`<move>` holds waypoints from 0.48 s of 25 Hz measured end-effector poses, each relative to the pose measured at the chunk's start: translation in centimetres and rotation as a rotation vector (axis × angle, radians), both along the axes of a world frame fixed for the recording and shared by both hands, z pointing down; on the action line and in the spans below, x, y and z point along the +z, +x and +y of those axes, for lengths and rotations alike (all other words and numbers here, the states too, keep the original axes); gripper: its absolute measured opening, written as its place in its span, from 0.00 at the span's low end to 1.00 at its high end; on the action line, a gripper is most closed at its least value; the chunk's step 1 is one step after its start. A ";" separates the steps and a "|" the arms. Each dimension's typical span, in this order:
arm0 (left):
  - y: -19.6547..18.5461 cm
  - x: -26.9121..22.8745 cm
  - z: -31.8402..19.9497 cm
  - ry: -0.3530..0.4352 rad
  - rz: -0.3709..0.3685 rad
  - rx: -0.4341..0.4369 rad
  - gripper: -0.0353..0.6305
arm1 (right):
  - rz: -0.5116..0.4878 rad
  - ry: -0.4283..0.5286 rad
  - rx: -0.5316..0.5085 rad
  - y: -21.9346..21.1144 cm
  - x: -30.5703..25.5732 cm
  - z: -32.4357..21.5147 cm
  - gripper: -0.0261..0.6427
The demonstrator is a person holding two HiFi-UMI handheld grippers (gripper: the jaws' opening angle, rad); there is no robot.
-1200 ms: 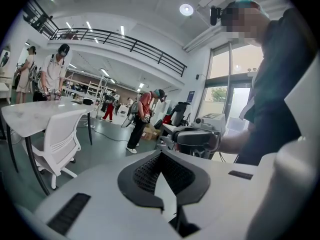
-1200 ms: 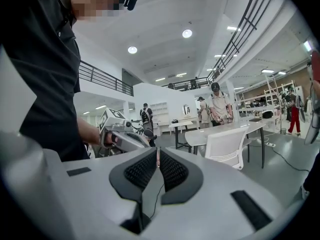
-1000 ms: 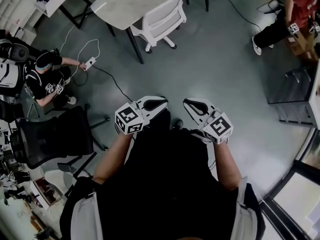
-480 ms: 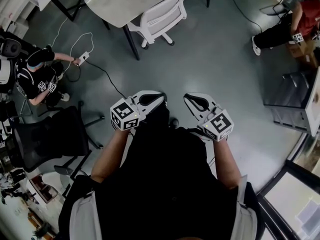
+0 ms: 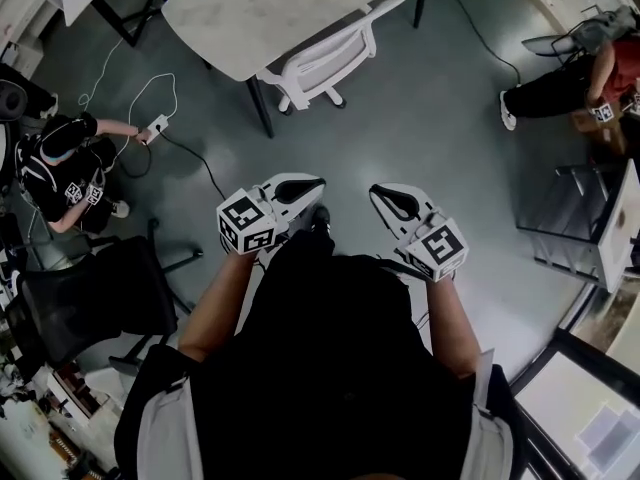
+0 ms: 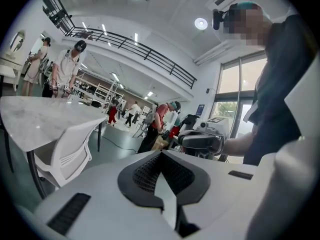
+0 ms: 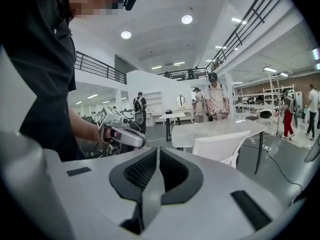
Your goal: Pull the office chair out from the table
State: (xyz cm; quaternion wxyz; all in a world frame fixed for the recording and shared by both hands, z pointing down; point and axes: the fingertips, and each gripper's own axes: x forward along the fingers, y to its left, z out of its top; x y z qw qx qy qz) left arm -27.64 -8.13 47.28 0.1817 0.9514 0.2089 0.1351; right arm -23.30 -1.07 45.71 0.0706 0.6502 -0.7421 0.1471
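The head view looks down on a white chair (image 5: pixel 325 58) that stands at the near edge of a pale table (image 5: pixel 270 8), its back toward the person. The seat seems to be partly under the table top, but from this angle it is hard to be sure. Only this view shows the floor around it: a black chair (image 5: pixel 90 303) at the left, a seated person (image 5: pixel 60 163) reaching to a power strip (image 5: pixel 155 125), and another person (image 5: pixel 570 68) at the far right. The left gripper (image 5: pixel 315 183) and the right gripper (image 5: pixel 378 193) are held side by side in front of the person's body, both pointing toward the chair and well apart from it, with bare floor between. The gripper views show what the head view does not, the room at eye height: a balcony rail (image 6: pixel 135 46), ceiling lamps, and people standing behind the table (image 7: pixel 216 101). In the left gripper view the jaws are pressed together with nothing between them, and the chair lies to the left of them, far beyond the tips. In the right gripper view the jaws are also closed, with only a thin slit and nothing in it, and the chair stands beyond them, a little to the right.
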 end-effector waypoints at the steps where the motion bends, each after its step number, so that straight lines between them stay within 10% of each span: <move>1: 0.5 -0.2 -0.7 -0.006 0.008 0.005 0.07 | 0.011 -0.009 0.004 0.5 0.1 -0.6 0.08; 12: 6.4 -0.7 -5.5 -0.055 0.040 0.031 0.07 | 0.045 -0.014 0.041 5.6 -0.7 -4.9 0.08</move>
